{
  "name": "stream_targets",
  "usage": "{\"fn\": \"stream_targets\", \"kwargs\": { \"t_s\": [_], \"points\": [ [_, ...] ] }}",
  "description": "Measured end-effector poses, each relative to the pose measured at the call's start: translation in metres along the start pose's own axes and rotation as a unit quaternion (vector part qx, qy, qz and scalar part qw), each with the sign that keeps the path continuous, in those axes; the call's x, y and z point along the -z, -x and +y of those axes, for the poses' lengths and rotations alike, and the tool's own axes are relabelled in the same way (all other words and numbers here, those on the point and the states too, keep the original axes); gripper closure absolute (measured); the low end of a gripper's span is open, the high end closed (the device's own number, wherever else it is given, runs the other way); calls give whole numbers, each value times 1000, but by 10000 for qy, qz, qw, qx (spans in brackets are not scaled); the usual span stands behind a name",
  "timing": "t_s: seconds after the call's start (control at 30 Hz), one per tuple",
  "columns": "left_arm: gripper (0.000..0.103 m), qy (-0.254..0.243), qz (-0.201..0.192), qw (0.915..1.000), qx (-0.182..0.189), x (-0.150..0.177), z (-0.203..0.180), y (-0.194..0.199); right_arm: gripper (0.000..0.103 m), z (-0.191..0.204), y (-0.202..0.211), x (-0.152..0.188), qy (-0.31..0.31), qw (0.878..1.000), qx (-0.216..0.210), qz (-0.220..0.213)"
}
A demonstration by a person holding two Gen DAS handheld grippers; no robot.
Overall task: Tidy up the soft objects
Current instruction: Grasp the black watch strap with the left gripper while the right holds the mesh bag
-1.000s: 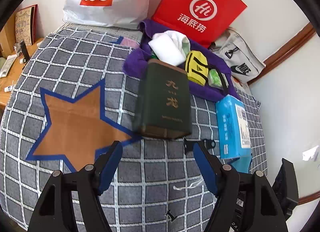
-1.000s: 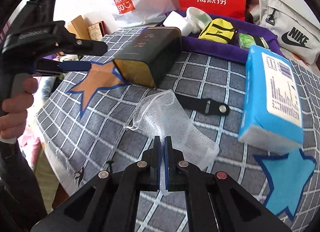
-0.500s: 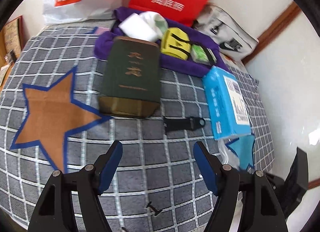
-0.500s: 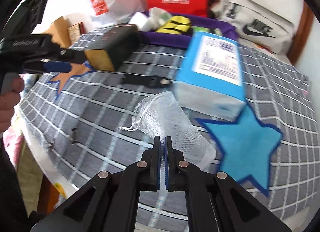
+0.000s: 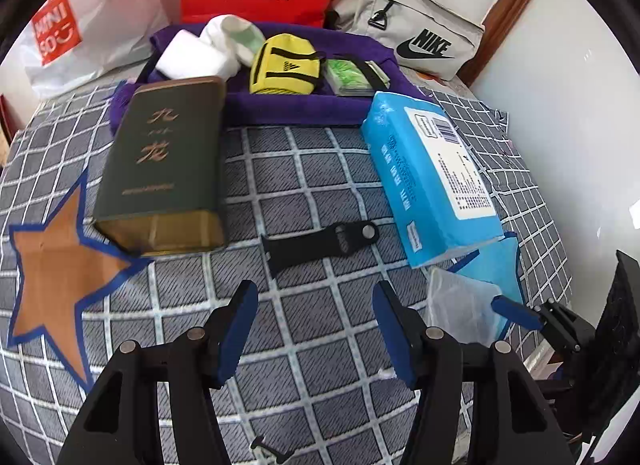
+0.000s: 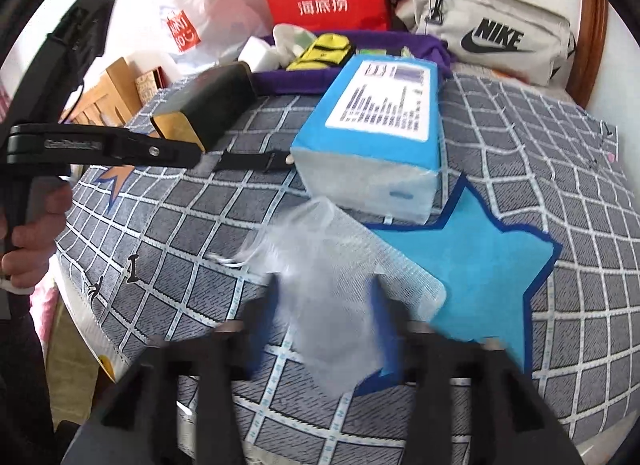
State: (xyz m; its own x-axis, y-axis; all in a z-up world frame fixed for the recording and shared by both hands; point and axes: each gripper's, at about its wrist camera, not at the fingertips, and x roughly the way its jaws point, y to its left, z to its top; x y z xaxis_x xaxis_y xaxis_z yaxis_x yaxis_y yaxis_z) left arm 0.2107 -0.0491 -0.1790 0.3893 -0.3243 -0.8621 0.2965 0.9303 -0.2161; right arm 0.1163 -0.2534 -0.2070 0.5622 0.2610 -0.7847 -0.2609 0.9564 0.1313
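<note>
A white mesh drawstring bag (image 6: 332, 285) lies on the grid-pattern bedcover, its far corner over the light-blue star patch (image 6: 480, 265). My right gripper (image 6: 324, 305) straddles it, blurred, with its jaws opening; the pads stand off the mesh. The left wrist view shows the same bag (image 5: 460, 305) beside a blue fingertip (image 5: 516, 313) of the right gripper. My left gripper (image 5: 314, 305) hovers over the cover just short of a black strap (image 5: 320, 241). Its jaws are closing with nothing between them. A blue tissue pack (image 5: 428, 177) lies behind the bag.
A dark green tin (image 5: 160, 165) lies by the orange star patch (image 5: 52, 277). Behind, a purple towel (image 5: 300, 109) carries a white cloth, a yellow pouch (image 5: 286, 65) and a green packet. Red, white and grey Nike bags lean on the wall. A hand (image 6: 32, 241) holds the left gripper.
The right gripper carried the mesh bag rightward to the blue star, then opened off it. The left gripper swung right toward the black strap and its jaws narrowed a little.
</note>
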Motion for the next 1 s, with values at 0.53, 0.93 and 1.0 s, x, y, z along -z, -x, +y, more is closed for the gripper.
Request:
{"fn": "stream_targets", "kwargs": {
  "t_s": [0.53, 0.93, 1.0],
  "points": [
    [45, -534, 3, 9985, 104, -28, -27, -26, 7, 5, -33, 2, 412, 9988, -276, 2],
    [47, -745, 270, 9965, 283, -28, -21, -60, 65, -10, -21, 8, 509, 9981, 349, -13],
    [47, -790, 329, 9957, 361, -21, -20, -58, 70, -15, -19, 7, 471, 9984, 322, 35]
  ]
}}
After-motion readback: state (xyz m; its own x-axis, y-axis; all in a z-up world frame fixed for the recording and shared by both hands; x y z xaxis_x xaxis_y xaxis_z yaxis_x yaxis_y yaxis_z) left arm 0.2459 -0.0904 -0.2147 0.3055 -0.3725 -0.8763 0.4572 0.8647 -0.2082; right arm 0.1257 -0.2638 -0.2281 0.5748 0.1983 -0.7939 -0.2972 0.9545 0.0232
